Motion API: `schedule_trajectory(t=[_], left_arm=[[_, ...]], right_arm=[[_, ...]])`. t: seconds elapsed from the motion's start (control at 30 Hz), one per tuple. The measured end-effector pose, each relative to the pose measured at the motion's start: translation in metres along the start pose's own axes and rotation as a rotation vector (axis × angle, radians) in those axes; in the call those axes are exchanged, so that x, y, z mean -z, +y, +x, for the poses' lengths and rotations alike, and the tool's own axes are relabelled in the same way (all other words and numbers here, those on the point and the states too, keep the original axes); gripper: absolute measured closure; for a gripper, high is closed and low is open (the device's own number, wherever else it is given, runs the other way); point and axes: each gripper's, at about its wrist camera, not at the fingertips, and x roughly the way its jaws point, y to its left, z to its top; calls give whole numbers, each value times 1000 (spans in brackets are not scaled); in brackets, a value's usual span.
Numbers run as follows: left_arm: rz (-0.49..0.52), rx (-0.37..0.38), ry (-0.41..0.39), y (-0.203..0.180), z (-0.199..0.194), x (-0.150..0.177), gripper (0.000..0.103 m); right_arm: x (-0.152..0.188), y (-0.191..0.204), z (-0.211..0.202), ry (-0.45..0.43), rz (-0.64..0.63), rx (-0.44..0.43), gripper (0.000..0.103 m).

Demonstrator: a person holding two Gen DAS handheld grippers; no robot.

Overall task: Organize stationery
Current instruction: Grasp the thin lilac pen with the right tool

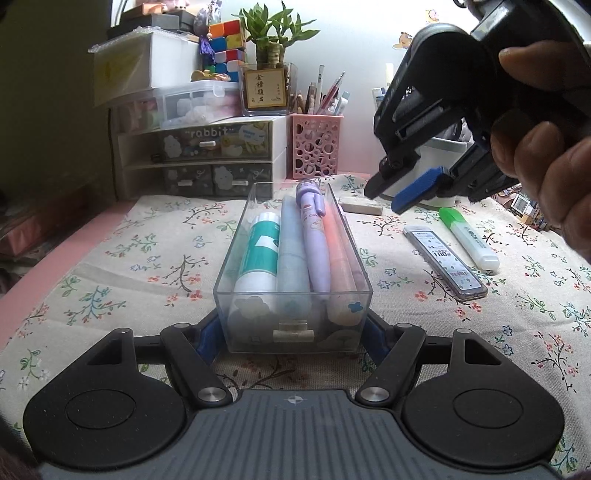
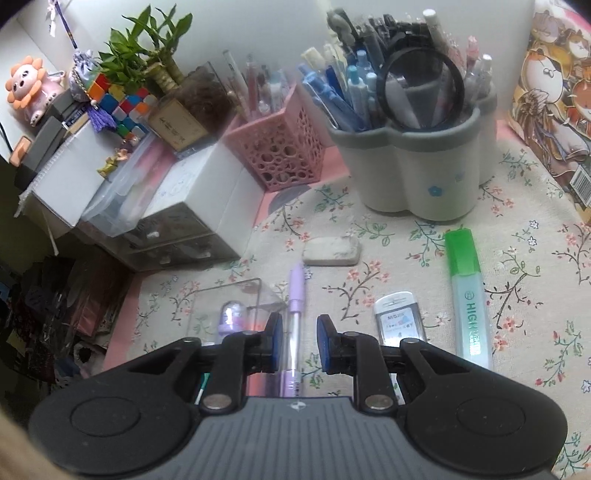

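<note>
The left tongs (image 1: 293,332) grasp the near end of a clear plastic drawer tray (image 1: 354,254), their blue pads pressed against its two long walls. The tray rests on the surface, which is covered by a floral cloth (image 1: 147,254). Inside it, lying lengthwise side by side, are a white and teal tube (image 1: 258,254), a pale blue-grey marker (image 1: 293,243), a purple novelty pen (image 1: 316,236) with a figure on its far end, and an orange-pink marker (image 1: 341,254).

The right tongs (image 2: 300,339), held by a hand (image 1: 546,155), hover above the cloth to the right of the tray. Their blue pads (image 2: 275,332) stand a little apart, released, with nothing pinched between them. In the right wrist view, a purple gel pen (image 2: 295,314) with a clear barrel lies on the cloth directly below the gap, just beside the tray's far corner.

Further right on the cloth lie a lead refill case (image 1: 445,262) and, next to it, a green-capped highlighter (image 2: 467,291). A worn white eraser (image 2: 331,251) sits beyond the pen's tip.

At the back of the surface stand a pink perforated pen holder (image 2: 280,147) and a grey flower-shaped pen cup (image 2: 413,173) packed with pens and a magnifier. To the left are a small drawer unit (image 1: 199,158) labelled "rabbit", a bamboo plant (image 1: 273,33) in a glass vase and a colourful puzzle cube (image 1: 229,44).
</note>
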Motion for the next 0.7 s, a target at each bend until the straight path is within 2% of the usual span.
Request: schedule_trajectory(t=[0.3,0.43,0.5,0.57,0.7], left_arm=[[-3,-10,-3,-1,-3,2,31],[-2,-11,-3,0,-2,1,31],[-1,-10,-3,0,-1,1,31],[-1,-10,-3,0,-1,1,31],[0,-10,-3,0,-2,1,31]], right_arm=[[4,15,46,86,-128,15,85],[-1,21,51,70,-177,31,85],[0,22,52,70,-197,37,89],[1,21,51,73,-202,36,90],[1,13,48,88,-133,12,91]])
